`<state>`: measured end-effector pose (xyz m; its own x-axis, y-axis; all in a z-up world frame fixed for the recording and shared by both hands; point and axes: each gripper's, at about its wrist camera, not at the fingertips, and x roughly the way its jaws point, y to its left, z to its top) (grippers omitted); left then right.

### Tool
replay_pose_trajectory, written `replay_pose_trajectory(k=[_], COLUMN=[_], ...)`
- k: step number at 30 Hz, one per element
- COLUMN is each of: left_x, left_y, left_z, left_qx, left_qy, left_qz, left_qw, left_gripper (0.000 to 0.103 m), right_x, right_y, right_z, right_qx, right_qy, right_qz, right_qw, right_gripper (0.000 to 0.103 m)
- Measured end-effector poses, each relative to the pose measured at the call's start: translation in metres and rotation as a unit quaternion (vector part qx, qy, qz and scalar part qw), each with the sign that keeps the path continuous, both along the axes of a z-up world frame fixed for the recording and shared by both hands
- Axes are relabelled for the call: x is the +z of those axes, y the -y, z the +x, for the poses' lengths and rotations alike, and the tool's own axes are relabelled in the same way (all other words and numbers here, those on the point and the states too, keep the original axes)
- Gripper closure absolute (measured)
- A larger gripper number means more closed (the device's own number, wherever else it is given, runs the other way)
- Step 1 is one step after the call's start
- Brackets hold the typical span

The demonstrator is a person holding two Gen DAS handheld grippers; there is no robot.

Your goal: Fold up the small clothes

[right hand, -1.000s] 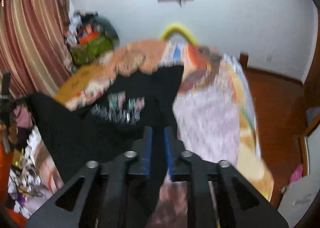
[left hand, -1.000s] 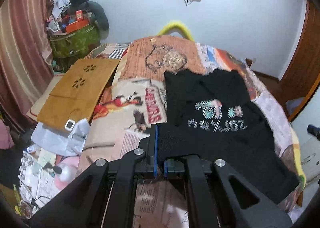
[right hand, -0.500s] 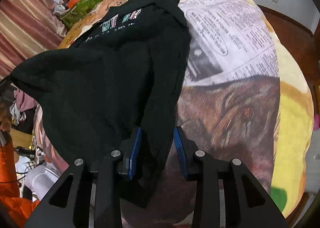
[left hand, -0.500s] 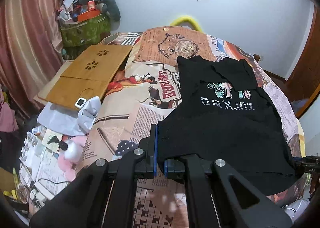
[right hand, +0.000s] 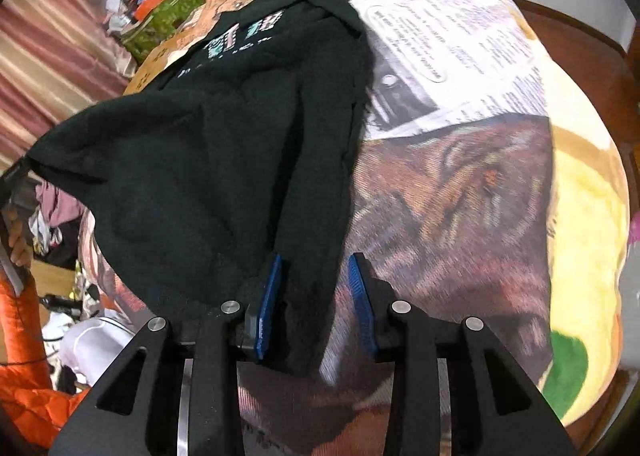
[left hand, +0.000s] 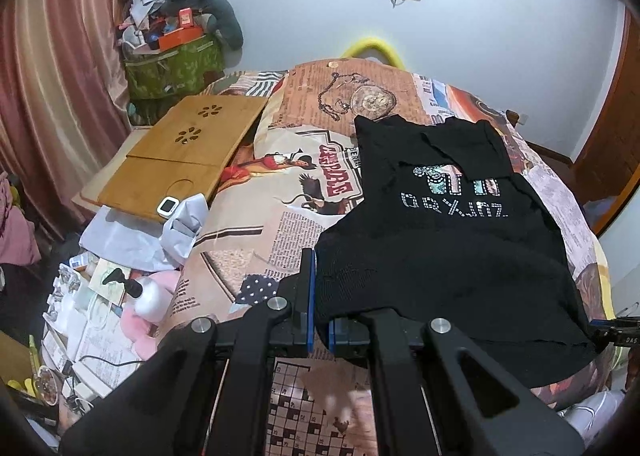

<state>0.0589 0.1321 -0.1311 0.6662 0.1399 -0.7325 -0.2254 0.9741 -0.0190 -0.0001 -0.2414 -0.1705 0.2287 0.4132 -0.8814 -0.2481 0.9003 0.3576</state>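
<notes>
A small black sleeveless top with a sparkly printed logo lies spread on the bed, neck end far from me. My left gripper is shut on its near left hem corner. In the right wrist view the same top lies to the left and between the fingers. My right gripper is open, its blue pads apart, with the loose right hem lying between them and not pinched. The right gripper's tip shows at the right edge of the left wrist view.
The bed has a newspaper-print cover and drops off at the near and right edges. A wooden lap tray lies at the left, with papers and clutter below it. A striped curtain hangs left.
The right gripper has opened and let go of the hem, its jaws now wider than half a second ago. The top has been drawn down flat onto the bed. The left gripper stays shut.
</notes>
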Motion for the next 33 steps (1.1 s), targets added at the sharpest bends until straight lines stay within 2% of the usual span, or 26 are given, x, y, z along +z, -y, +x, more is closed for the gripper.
replay_pose_trajectory(k=[5, 7, 8, 10, 13, 18, 23, 26, 33], left_x=[-0.001, 0.001, 0.002, 0.006, 0.019, 0.042, 0.061, 0.069, 0.073], left_y=[0.005, 0.005, 0.005, 0.004, 0.002, 0.005, 0.011, 0.008, -0.02], left_z=[0.002, 0.001, 0.0, -0.002, -0.003, 0.009, 0.037, 0.059, 0.143], left_qx=[-0.002, -0.001, -0.001, 0.0, 0.0, -0.012, -0.026, -0.028, 0.004], left_qy=[0.001, 0.003, 0.006, 0.011, 0.025, 0.048, 0.062, 0.062, 0.049], left_qz=[-0.004, -0.003, -0.005, -0.005, 0.001, 0.004, 0.013, 0.001, -0.02], left_qw=[1.0, 1.0, 1.0, 0.9999, 0.9997, 0.9987, 0.9977, 0.9977, 0.9986], left_gripper=[0.099, 0.099, 0.099, 0.099, 0.099, 0.099, 0.099, 0.099, 0.099], right_x=[-0.006, -0.007, -0.008, -0.005, 0.01, 0.057, 0.095, 0.112, 0.147], right_y=[-0.008, -0.013, -0.014, -0.016, -0.015, -0.009, -0.004, -0.003, -0.011], right_z=[0.001, 0.002, 0.004, 0.007, 0.007, 0.021, 0.051, 0.069, 0.134], right_qx=[0.001, 0.009, 0.008, 0.013, 0.015, 0.007, -0.005, -0.013, -0.023], right_qy=[0.007, 0.013, 0.012, 0.013, 0.032, 0.101, 0.163, 0.193, 0.249], right_qz=[-0.001, 0.004, 0.007, 0.011, 0.02, 0.031, 0.027, 0.023, 0.006], right_qw=[1.0, 1.0, 1.0, 1.0, 0.999, 0.994, 0.986, 0.981, 0.968], right_gripper=[0.072, 0.088, 0.093, 0.096, 0.096, 0.096, 0.097, 0.097, 0.097])
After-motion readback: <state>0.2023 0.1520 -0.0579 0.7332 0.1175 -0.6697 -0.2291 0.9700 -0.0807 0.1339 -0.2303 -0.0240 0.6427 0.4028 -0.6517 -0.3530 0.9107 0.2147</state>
